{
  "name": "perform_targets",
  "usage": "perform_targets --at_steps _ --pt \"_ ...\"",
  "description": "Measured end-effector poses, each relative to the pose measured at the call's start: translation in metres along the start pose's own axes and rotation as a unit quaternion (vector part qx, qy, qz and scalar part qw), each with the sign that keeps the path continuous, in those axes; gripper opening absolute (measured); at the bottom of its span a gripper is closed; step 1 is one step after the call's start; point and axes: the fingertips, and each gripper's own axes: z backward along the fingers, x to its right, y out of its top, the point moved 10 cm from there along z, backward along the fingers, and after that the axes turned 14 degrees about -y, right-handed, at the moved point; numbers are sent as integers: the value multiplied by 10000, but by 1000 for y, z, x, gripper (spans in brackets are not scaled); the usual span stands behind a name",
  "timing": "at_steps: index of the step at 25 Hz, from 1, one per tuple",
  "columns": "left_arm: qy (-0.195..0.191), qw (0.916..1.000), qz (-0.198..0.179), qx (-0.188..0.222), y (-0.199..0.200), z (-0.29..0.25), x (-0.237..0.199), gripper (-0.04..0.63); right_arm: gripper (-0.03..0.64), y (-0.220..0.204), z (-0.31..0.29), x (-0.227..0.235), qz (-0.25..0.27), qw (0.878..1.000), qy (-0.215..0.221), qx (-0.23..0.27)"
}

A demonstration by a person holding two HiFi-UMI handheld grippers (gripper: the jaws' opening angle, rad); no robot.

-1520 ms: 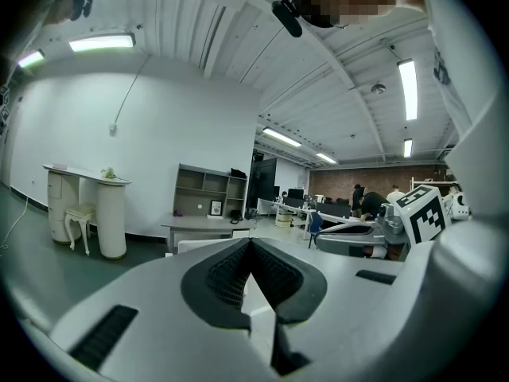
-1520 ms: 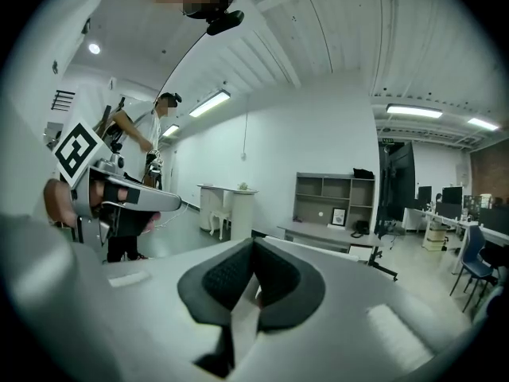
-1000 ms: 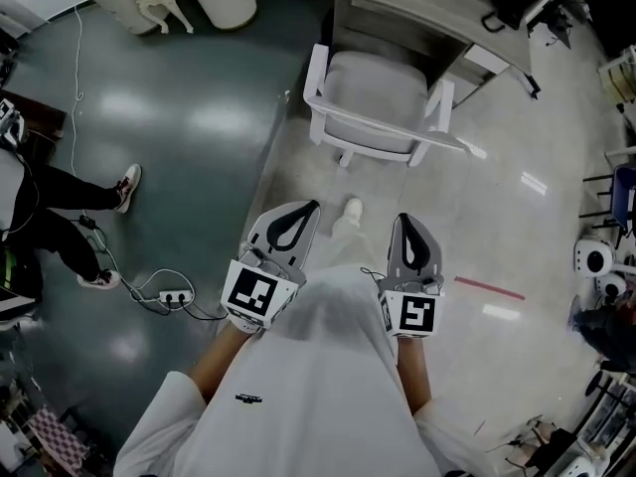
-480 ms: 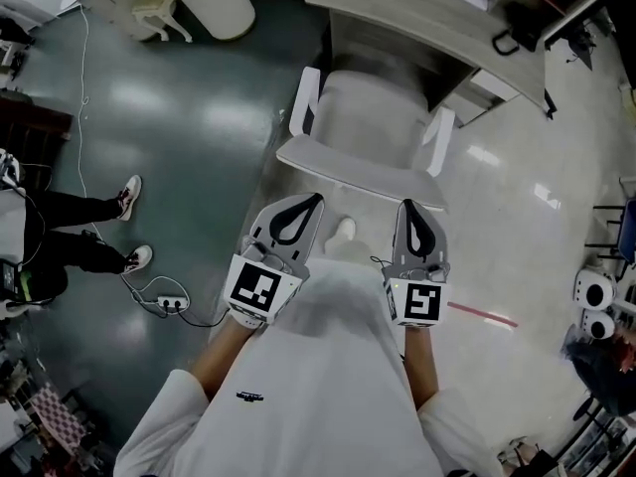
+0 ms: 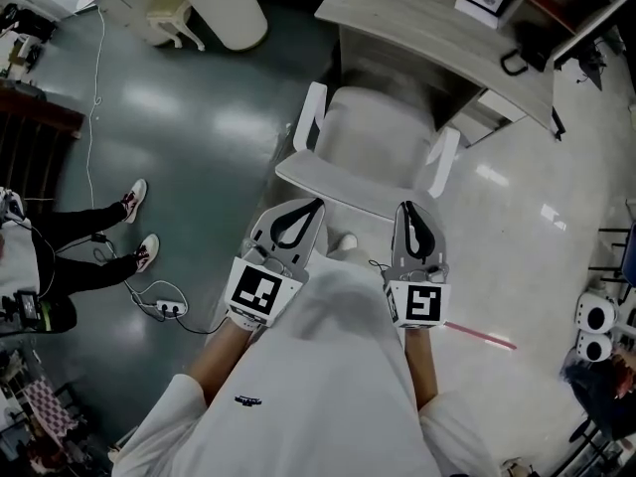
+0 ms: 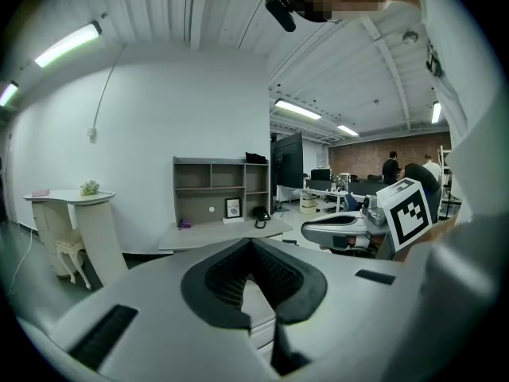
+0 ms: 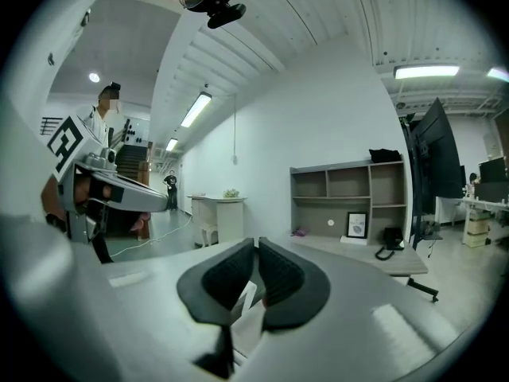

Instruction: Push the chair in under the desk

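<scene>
Left gripper, right gripper level, parallel

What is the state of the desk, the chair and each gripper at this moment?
desk: upright, space beneath it open.
chair: upright, in front of the desk, seat mostly not under it.
left gripper: shut, empty, tip at the chair's back.
right gripper: shut, empty, tip at the chair's back.
</scene>
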Motion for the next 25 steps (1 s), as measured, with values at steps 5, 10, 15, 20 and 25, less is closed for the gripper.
perform_targets --at_steps 5,10,15,20,25 --pt "-162 9997 -161 -63 -8 -10 1 6 17 -6 3 -6 16 9999 63 -107" --pt "-199 9992 -282 -224 -5 -17 -11 8 49 -4 -4 -8 5 9997 122 -224" --pt "-441 9968 -354 -571 -13 -31 -22 8 100 -7 -15 -8 112 9987 282 -418" --pt "-710 9914 -461 -993 -26 -46 -25 32 157 -16 -30 -11 317 9942 645 -801" --pt "-1099 9796 -740 -1509 -44 -62 -30 121 187 -27 -43 -16 538 9863 1046 -1159"
